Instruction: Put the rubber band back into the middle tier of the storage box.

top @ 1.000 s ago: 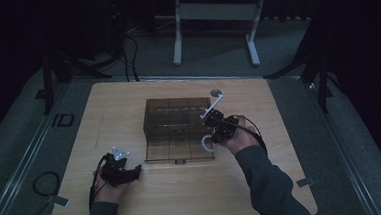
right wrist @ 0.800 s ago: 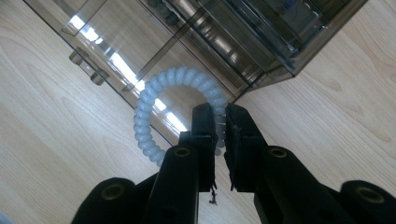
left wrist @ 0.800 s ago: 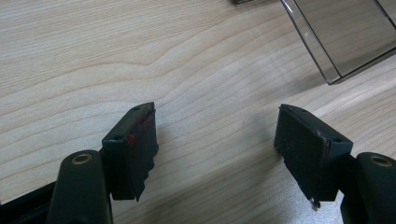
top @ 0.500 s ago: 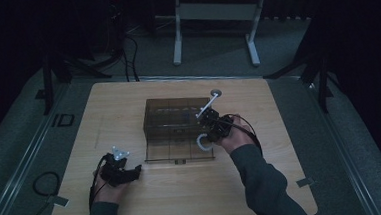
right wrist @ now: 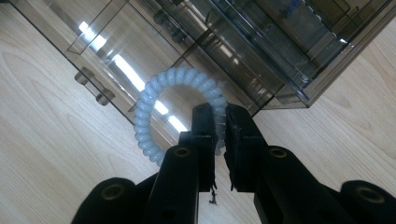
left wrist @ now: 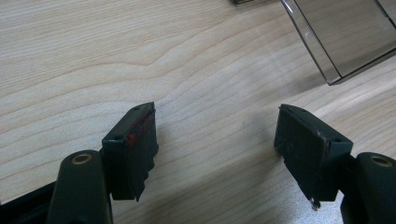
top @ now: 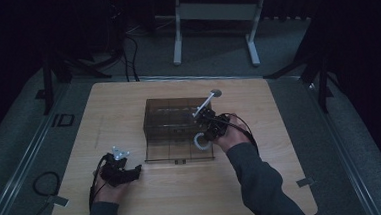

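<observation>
Right gripper (right wrist: 219,122) clamps the pale spiral hair tie (right wrist: 175,109), its ring facing the camera, over the clear box (right wrist: 280,56).

Dim lab: lone wooden table (top: 128,111), floor cables (top: 130,51).

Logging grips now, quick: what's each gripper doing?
Left gripper: open, holding nothing, over bare table.
Right gripper: shut on the white spiral ring, above the clear box.

We log the organizer box (top: 179,123) at mid-table (top: 283,182); coil ring (top: 200,142) over its near right corner; left gripper (top: 132,171) near-left, well apart.
</observation>
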